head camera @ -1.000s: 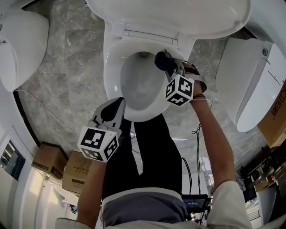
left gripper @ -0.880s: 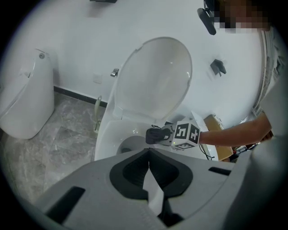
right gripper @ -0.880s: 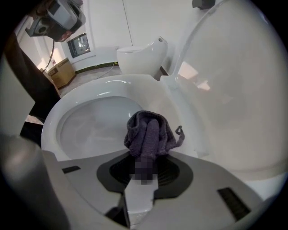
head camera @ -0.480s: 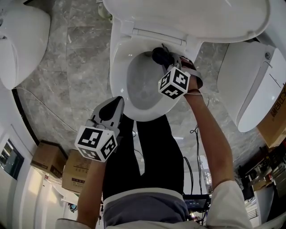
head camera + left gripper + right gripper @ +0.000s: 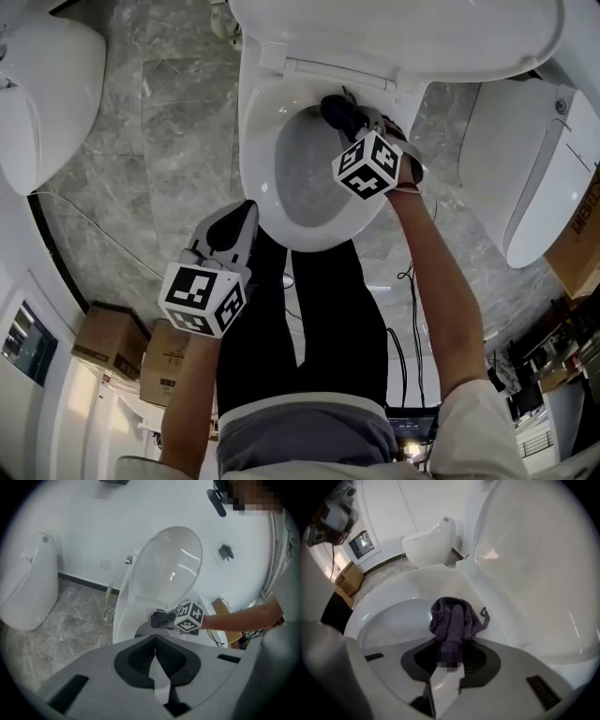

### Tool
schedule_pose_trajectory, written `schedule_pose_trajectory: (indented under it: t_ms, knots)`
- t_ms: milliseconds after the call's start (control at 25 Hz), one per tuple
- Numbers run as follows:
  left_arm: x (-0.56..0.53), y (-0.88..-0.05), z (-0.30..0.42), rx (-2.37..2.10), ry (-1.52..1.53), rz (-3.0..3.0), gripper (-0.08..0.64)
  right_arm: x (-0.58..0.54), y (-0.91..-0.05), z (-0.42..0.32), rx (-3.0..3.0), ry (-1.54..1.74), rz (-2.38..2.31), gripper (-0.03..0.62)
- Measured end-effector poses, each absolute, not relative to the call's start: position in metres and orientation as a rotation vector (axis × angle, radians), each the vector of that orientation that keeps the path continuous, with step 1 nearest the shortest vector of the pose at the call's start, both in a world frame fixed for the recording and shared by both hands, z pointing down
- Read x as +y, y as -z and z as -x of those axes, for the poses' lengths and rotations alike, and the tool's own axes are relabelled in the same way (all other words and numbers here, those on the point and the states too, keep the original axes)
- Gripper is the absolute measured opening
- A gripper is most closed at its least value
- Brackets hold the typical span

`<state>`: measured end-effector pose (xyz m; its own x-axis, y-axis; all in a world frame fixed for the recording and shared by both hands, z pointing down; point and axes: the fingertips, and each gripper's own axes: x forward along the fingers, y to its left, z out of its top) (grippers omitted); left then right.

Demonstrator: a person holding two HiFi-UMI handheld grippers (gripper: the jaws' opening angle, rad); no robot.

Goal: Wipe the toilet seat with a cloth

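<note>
The white toilet seat (image 5: 261,178) is down and its lid (image 5: 403,28) is raised. A dark purple cloth (image 5: 337,111) rests on the back of the seat rim near the hinge. My right gripper (image 5: 345,120) is shut on the cloth and points steeply down. The right gripper view shows the bunched cloth (image 5: 453,618) between the jaws, pressed on the seat (image 5: 389,597). My left gripper (image 5: 246,212) hovers by the front left of the bowl. It is shut and holds nothing, as the left gripper view (image 5: 154,641) shows.
Another white toilet (image 5: 42,94) stands at the left and a third (image 5: 525,178) at the right. Cardboard boxes (image 5: 112,342) sit on the grey marble floor at lower left. The person's black-trousered legs (image 5: 319,309) stand at the bowl's front. Cables (image 5: 412,309) trail at the right.
The right gripper has slid the cloth along the back right of the seat rim toward the hinge and rolled a little. The left gripper stays shut by the bowl's front.
</note>
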<state>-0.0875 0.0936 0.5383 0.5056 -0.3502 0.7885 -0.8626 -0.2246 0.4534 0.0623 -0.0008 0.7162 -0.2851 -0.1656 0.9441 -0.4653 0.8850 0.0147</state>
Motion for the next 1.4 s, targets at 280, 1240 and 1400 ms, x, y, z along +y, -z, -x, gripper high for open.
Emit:
schedule_pose_trajectory:
  t_ms: [280, 1240, 1400]
  knots:
    - [0.098, -0.53, 0.094, -0.984, -0.763, -1.889, 0.009, -0.003, -0.697, -0.072, -1.869, -0.569, -0.718, 0.092]
    - [0.073, -0.435, 0.08, -0.962, -0.628, -1.941, 0.009, 0.059, -0.541, -0.107, -1.882, -0.866, -1.043, 0.092]
    - [0.066, -0.408, 0.077, -0.952, -0.605, -1.977, 0.009, 0.057, -0.502, -0.109, -1.906, -0.851, -1.085, 0.092]
